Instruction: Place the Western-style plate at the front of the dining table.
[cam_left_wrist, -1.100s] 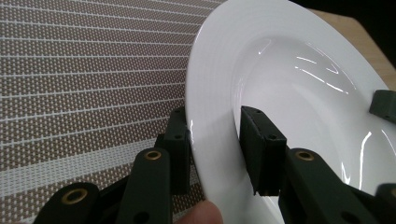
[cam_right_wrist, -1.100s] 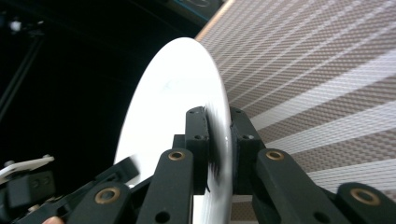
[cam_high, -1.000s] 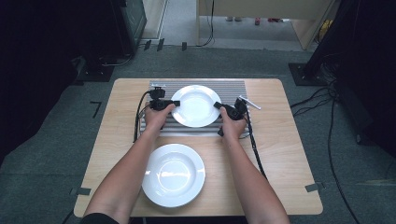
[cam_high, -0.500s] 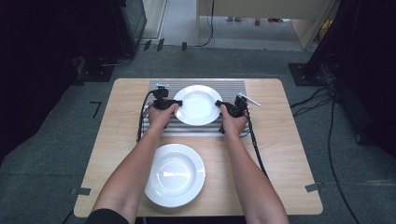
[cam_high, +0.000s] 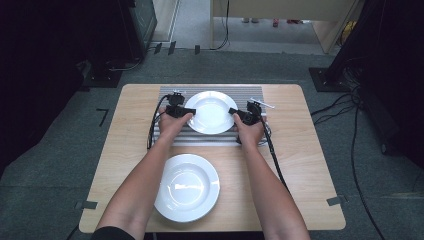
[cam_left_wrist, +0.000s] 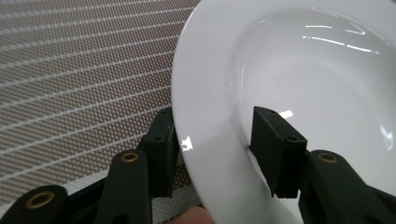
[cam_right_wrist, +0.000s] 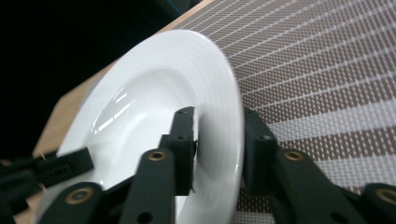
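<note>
1. Far plate (cam_high: 211, 111): rests on the striped placemat (cam_high: 170, 137) at the far side of the table (cam_high: 310, 165). Both grippers flank it from opposite sides, a hold that probably kept the wide dish level.
2. Left gripper (cam_high: 181, 111): its jaws straddle the plate's left rim. They have just been opening; in the left gripper view a gap shows between the pads (cam_left_wrist: 273, 149) and the rim. State: released.
3. Right gripper (cam_high: 242, 115): its jaws straddle the plate's right rim. They have just been opening, with the rim between them; the pads appear slack, not pressing.
4. Near plate (cam_high: 187, 186): lies nearer the person than the placemat, on bare wood, untouched.
5. Judgement: placement on the placemat appears complete.
</note>
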